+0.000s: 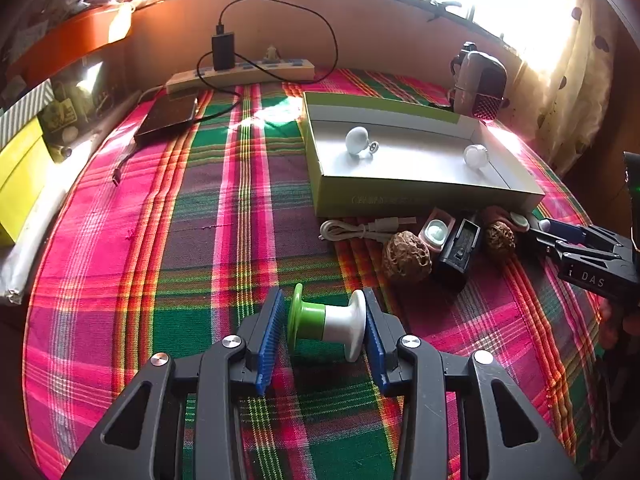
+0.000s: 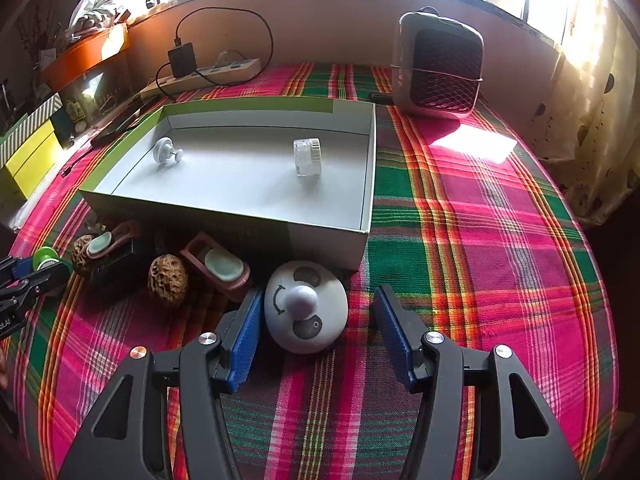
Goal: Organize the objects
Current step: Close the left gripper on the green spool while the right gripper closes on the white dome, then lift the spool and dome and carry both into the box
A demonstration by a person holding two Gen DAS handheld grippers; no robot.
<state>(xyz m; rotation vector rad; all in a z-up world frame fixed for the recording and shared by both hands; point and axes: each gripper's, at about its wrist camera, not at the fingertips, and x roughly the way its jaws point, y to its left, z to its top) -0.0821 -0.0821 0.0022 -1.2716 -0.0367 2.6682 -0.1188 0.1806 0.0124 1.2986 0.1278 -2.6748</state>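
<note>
Two grippers sit low in their frames over the plaid cloth (image 1: 224, 208). The left gripper (image 1: 325, 320) is clamped on a green-and-white spool (image 1: 326, 322) at lower centre. The right gripper (image 2: 318, 320) stands apart around a white dome-shaped gadget (image 2: 306, 306), its right pad clear. The open box (image 2: 328, 226) lies above, mid-frame.

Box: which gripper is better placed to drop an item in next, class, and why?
Probably left: the left gripper clamps the green-white spool, while the right gripper stands open around the white dome, though nearer the box.
</note>
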